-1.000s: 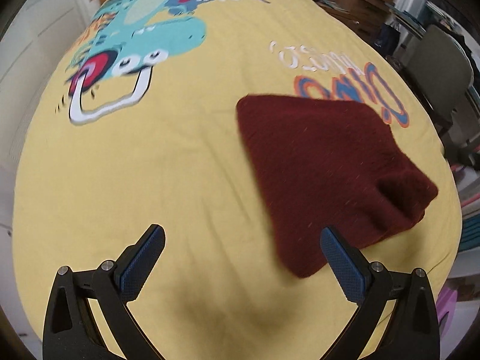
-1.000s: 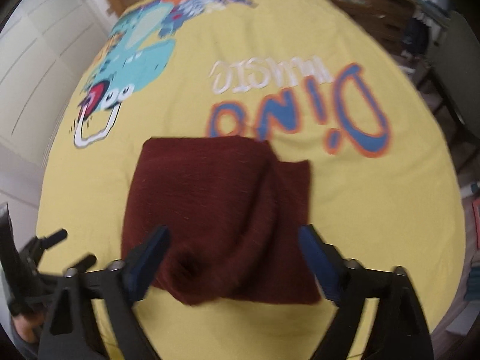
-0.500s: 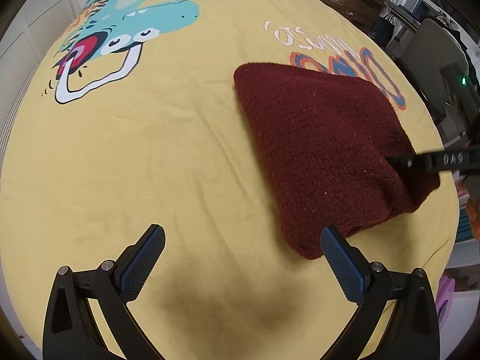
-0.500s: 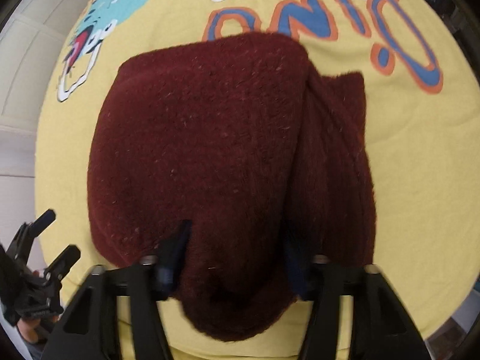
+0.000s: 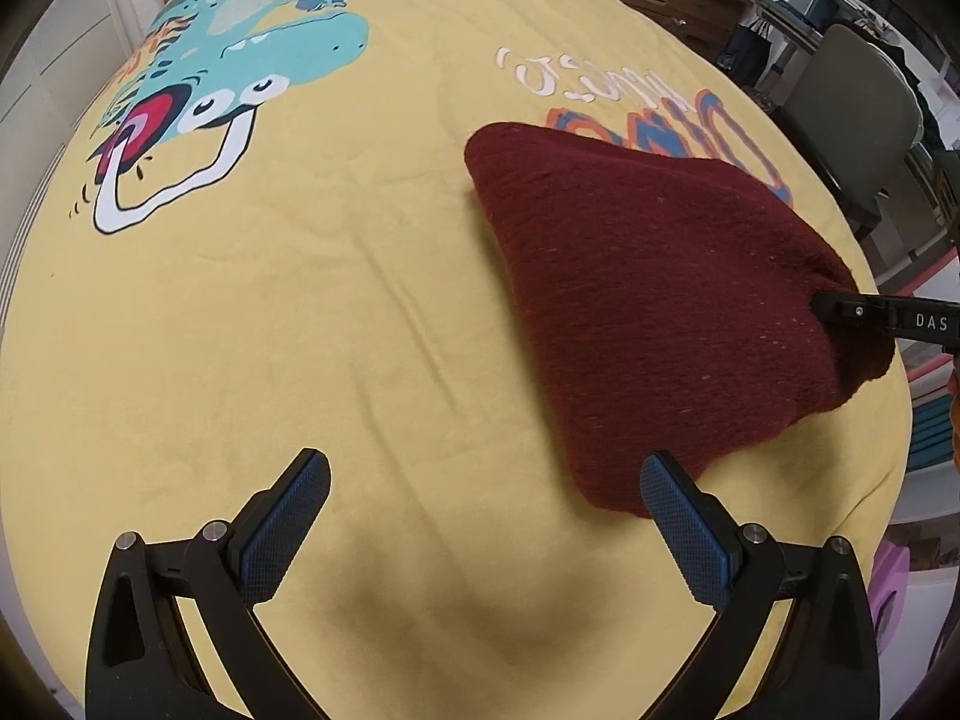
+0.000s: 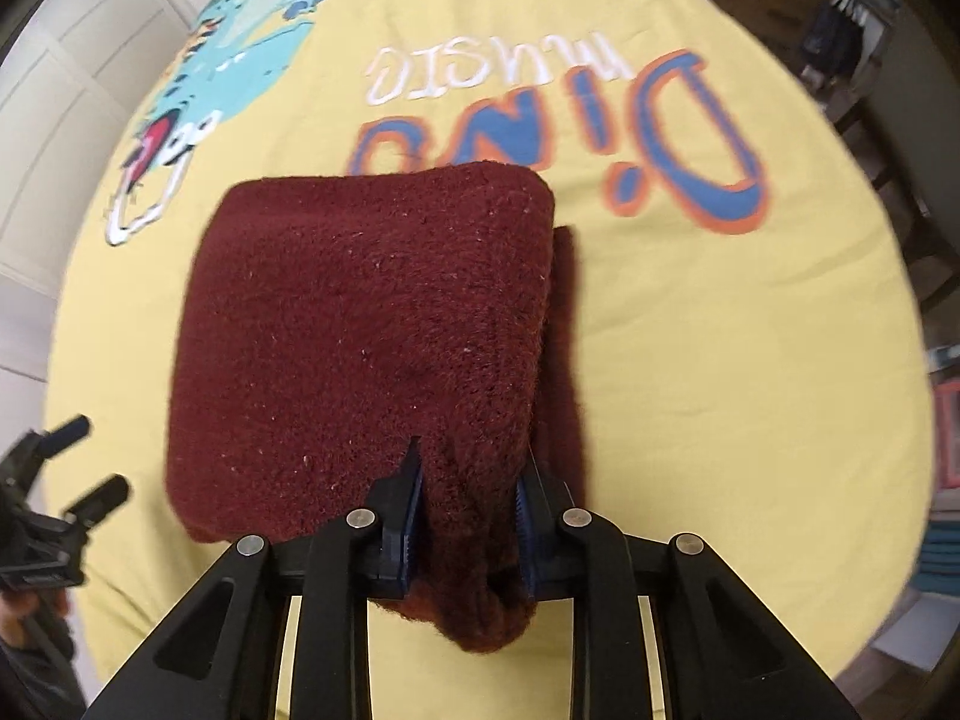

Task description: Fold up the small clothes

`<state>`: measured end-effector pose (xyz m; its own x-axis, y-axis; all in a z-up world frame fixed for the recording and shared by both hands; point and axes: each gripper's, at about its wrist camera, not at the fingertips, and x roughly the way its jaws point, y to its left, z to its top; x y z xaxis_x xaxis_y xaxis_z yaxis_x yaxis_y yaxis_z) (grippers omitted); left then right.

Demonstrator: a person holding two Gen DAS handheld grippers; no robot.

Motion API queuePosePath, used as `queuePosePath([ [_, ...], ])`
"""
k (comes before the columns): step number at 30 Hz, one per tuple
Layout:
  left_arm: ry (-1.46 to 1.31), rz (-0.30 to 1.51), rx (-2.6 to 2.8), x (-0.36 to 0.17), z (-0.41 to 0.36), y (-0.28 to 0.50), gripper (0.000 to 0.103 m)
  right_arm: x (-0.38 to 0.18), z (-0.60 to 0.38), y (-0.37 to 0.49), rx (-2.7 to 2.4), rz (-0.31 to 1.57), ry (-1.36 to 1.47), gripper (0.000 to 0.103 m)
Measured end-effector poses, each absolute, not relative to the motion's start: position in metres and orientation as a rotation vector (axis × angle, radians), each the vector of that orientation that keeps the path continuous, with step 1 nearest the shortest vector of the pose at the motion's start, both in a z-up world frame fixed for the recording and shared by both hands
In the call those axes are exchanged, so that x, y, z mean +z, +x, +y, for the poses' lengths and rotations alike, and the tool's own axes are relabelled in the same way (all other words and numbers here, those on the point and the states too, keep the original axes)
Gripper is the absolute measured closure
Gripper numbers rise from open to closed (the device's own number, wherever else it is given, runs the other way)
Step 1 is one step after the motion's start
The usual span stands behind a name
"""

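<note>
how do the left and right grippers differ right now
The left gripper has its jaws spread wide with nothing between them; the right gripper has just been closing and pinches a bunched edge of the maroon knit garment. The left hangs over bare yellow blanket; the right sits on the garment. Both have blue pads.

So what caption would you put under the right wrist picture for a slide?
Right tongs pinch the near edge of a folded maroon knit garment on a yellow dinosaur-print blanket.

"Dino music" printed upside down on the yellow blanket (image 6: 690, 330), "DAS" on the right gripper (image 5: 930, 322)
</note>
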<state>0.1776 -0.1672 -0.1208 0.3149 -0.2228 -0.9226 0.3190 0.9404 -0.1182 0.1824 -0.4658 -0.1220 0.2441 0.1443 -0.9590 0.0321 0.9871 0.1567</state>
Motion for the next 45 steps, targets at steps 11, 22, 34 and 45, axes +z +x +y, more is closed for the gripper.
queuePosePath([
  [11, 0.119, 1.222, -0.391, -0.131, -0.192, 0.177, 0.001, -0.163, -0.495, 0.158, 0.037, 1.374, 0.264, 0.057],
  [22, 0.077, 1.229, -0.401, -0.125, -0.198, 0.2, 0.001, -0.142, -0.496, 0.164, 0.009, 1.349, 0.222, 0.022],
  [34, 0.011, 1.301, -0.411, -0.135, -0.241, 0.257, 0.001, -0.131, -0.473, 0.194, 0.089, 1.286, 0.267, 0.0],
  [45, 0.025, 1.359, -0.358, -0.18, -0.257, 0.262, 0.0, -0.194, -0.485, 0.196, 0.1, 1.333, 0.349, 0.0],
])
